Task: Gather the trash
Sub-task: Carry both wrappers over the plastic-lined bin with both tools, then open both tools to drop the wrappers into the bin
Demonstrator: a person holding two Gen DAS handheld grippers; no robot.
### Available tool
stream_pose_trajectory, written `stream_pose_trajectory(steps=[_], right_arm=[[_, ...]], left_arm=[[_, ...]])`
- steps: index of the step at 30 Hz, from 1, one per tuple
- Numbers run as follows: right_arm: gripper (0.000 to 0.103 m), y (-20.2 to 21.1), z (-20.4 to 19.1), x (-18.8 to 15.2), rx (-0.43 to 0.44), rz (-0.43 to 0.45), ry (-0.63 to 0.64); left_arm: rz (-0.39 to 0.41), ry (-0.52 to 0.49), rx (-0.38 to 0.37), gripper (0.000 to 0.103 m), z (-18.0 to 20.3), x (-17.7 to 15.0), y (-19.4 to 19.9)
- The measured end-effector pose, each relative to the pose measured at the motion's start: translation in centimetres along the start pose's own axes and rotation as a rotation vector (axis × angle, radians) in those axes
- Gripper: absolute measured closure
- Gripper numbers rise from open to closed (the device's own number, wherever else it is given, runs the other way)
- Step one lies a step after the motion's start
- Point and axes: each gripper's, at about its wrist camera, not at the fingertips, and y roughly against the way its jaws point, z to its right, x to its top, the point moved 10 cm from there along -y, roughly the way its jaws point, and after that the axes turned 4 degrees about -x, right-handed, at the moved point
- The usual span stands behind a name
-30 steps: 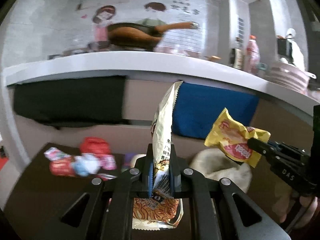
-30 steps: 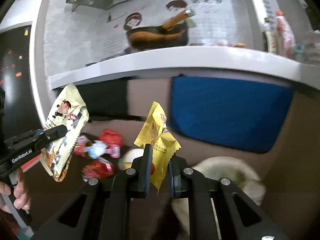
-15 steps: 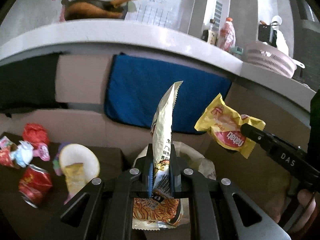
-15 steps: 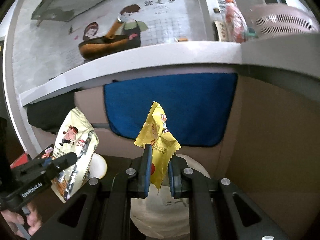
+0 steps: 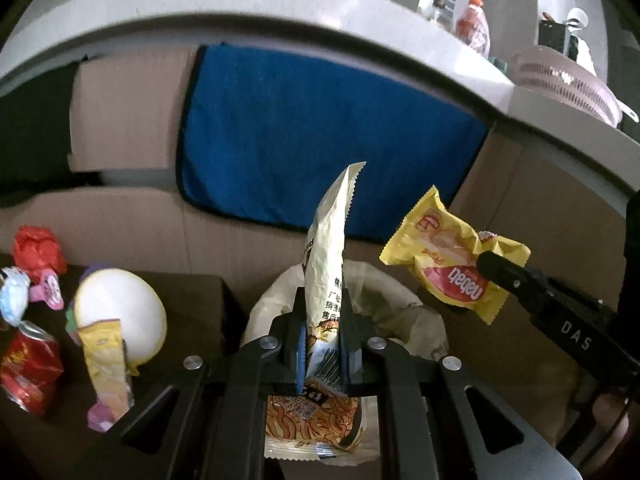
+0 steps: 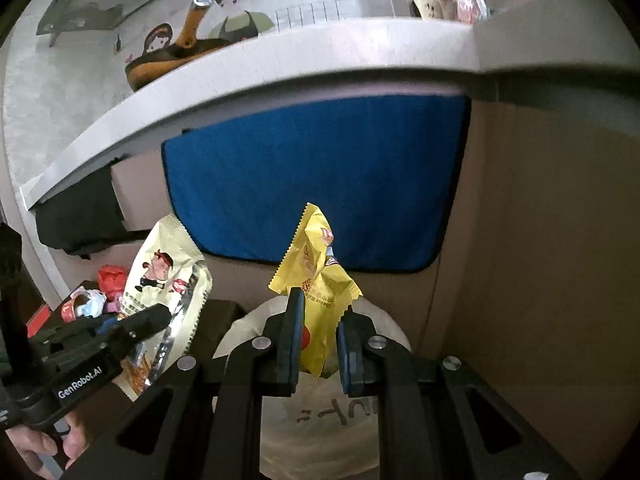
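Observation:
My left gripper (image 5: 323, 344) is shut on a cream noodle snack packet (image 5: 328, 256) that stands upright between its jaws, above a bin lined with a pale bag (image 5: 416, 320). My right gripper (image 6: 318, 344) is shut on a yellow wafer wrapper (image 6: 320, 280) above the same bin (image 6: 320, 432). The yellow wrapper (image 5: 448, 264) shows in the left wrist view at the right, in the right gripper's fingers (image 5: 520, 280). The noodle packet (image 6: 168, 280) shows in the right wrist view at the left.
A dark table (image 5: 192, 304) at the left carries more trash: a white round lid (image 5: 120, 312), a yellow wrapper (image 5: 106, 356), a red packet (image 5: 28, 368), crumpled red (image 5: 38, 246) and pale blue (image 5: 14, 294) wrappers. A blue cloth (image 5: 320, 128) hangs behind, under a grey counter (image 5: 280, 12).
Both grippers have swung right, away from the table, and now hold their wrappers over the lined bin, which looks closer. Both grips are unchanged.

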Motion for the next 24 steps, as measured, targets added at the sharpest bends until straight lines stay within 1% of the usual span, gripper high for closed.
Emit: stream_pose_trajectory(steps=[8, 17, 19, 20, 21, 22, 23, 24], right_arm=[[0.089, -3.1, 0.3, -1.4, -0.002, -0.041, -0.004], [0.089, -6.1, 0.1, -2.2, -0.004, -0.088, -0.011], [0.089, -6.5, 0.2, -2.2, -0.007, -0.096, -0.016], [0.088, -6.8, 0.2, -2.3, -0.009, -0.102, -0.020], [0.088, -7.0, 0.3, -2.4, -0.008, -0.103, -0.024], [0.086, -7.1, 0.2, -2.3, -0.005, -0.100, -0.028], [0.084, -7.4, 0.1, -2.2, 0.001, -0.094, -0.035], [0.080, -7.5, 0.0, -2.2, 0.023, -0.088, -0.051]], left_arm=[[-0.046, 0.026, -0.020, 0.090, -0.6, -0.4, -3.5], [-0.094, 0.036, -0.036, 0.090, -1.7, -1.2, -5.6], [-0.104, 0.039, -0.040, 0.088, -2.0, -1.2, -6.0], [-0.101, 0.040, -0.043, 0.084, -2.1, -1.1, -6.2], [-0.098, 0.039, -0.059, 0.075, -2.2, -0.9, -6.3], [-0.101, 0.040, -0.072, 0.069, -2.3, -0.6, -6.5], [-0.109, 0.045, -0.088, 0.059, -2.3, -0.5, -6.6], [-0.119, 0.067, -0.116, 0.055, -2.5, -0.3, -6.8]])
